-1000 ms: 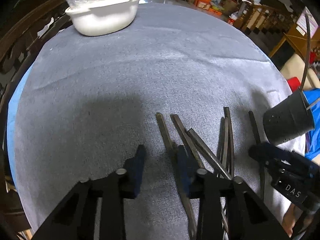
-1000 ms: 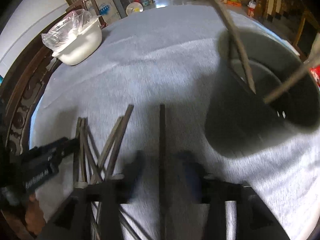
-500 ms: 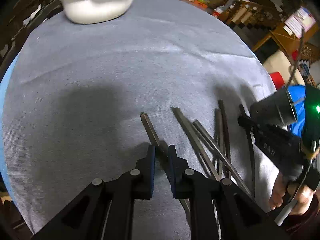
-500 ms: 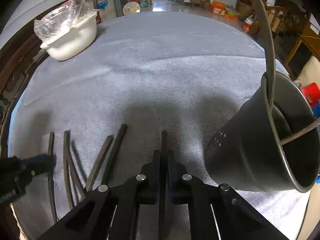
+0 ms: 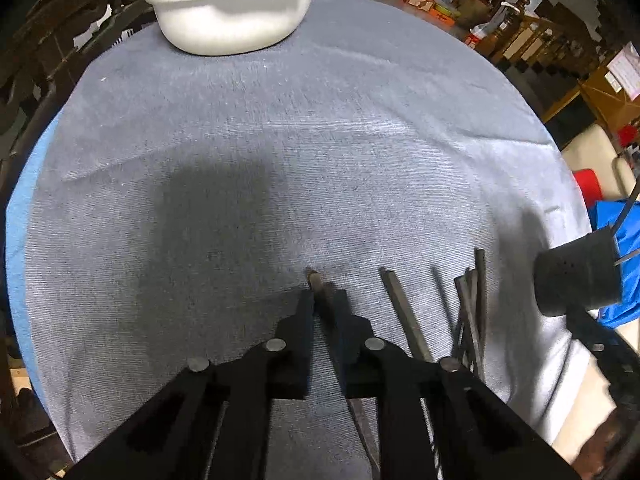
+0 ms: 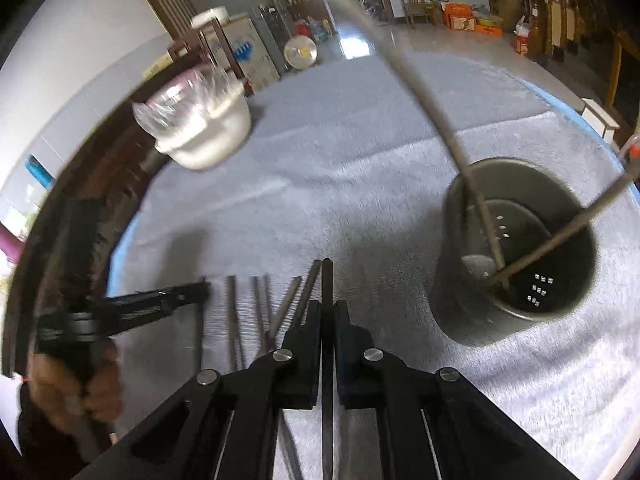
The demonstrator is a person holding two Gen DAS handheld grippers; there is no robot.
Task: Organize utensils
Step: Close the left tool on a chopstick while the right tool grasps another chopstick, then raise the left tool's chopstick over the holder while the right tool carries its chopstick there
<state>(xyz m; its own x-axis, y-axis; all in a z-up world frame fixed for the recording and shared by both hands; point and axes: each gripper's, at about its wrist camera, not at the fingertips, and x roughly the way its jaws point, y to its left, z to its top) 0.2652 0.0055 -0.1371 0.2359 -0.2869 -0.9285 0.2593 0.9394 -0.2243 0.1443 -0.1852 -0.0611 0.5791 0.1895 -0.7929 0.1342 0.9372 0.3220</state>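
A dark chopstick (image 6: 327,292) is pinched between the right tongs (image 6: 327,308), its tip projecting forward toward the perforated black utensil holder (image 6: 516,256), which stands on the grey cloth of the counter (image 6: 360,168) with two chopsticks already leaning inside. The left tongs (image 5: 323,300) are pressed together on another chopstick (image 5: 316,280), held near its end. The remaining loose chopsticks (image 5: 468,304) lie fanned on the cloth between the two tools.

Several risks can be judged from here. With so little length gripped, the left stick could pivot or slip out when lifted. The holder looks light and could be tipped if its rim or the leaning sticks are struck on insertion. Neighbouring sticks could be dragged or scattered, and the two tools, working close together, could collide. A white basin (image 5: 232,20) stands well apart.
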